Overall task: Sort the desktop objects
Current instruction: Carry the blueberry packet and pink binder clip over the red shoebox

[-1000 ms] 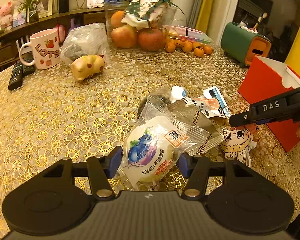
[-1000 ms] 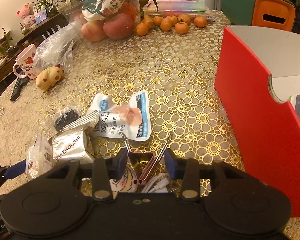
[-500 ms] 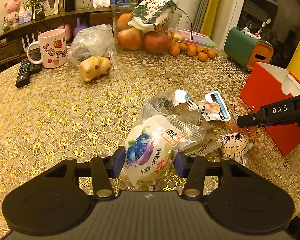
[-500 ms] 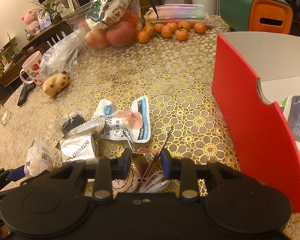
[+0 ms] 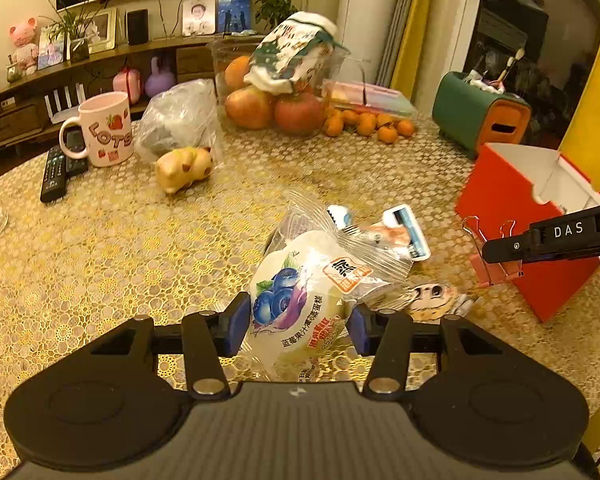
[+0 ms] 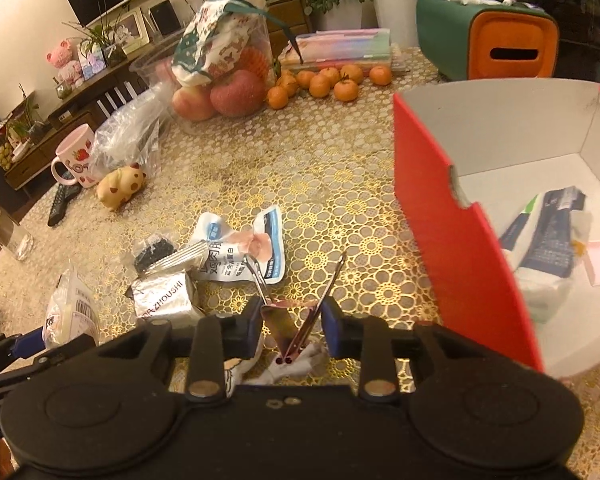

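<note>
Left tongs (image 5: pixel 298 328) clamping blueberry snack packet (image 5: pixel 300 300), packet hanging just above tabletop (image 5: pixel 100 264); right tongs (image 6: pixel 287 322) pinching pink binder clip (image 6: pixel 286 326), apparently lifted clear, beside open red box (image 6: pixel 460 240); remaining wrappers (image 6: pixel 240 252) lying on tabletop

"DAS" on right gripper (image 5: pixel 496 249); "ZHOUSHI" on foil packet (image 6: pixel 162 296)

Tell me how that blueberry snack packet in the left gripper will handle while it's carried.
The blueberry snack packet looks soft: its clear film crinkles above the left gripper, so the loose end will probably flop. The glossy wrapper may be slippery against the pads. It seems puffy and light for its size, so a harder squeeze would likely crush the cake inside.
</note>
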Demonstrator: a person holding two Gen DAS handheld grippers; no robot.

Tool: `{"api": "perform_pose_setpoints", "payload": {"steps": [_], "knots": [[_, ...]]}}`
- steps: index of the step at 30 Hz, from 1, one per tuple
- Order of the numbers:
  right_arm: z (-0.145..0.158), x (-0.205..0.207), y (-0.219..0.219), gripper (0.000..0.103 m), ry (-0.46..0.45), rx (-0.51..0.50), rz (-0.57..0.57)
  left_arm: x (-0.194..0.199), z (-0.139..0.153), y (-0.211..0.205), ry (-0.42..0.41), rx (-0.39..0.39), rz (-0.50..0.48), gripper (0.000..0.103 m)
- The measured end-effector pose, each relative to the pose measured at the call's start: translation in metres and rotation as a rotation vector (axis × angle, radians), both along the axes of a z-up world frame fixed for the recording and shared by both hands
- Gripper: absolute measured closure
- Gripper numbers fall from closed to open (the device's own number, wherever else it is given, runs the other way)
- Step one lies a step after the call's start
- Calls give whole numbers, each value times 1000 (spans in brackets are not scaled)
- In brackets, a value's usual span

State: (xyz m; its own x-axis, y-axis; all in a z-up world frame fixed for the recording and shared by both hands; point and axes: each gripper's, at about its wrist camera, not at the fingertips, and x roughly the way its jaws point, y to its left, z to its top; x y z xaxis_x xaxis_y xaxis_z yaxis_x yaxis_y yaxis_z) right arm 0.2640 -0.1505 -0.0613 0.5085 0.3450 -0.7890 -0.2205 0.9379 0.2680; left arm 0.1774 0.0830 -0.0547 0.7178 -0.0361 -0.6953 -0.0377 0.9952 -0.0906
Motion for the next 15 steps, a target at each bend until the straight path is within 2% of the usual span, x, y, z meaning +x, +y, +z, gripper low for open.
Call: {"api": "perform_pose_setpoints", "payload": {"steps": [7,15], "knots": [[22,-17,-20,73,-35,33,-12,-9,23,-23,-26,2,-28,54],[45,-36,-55,73,-62,54,-34,-16,48,-67,-51,-10,-93,54]]}}
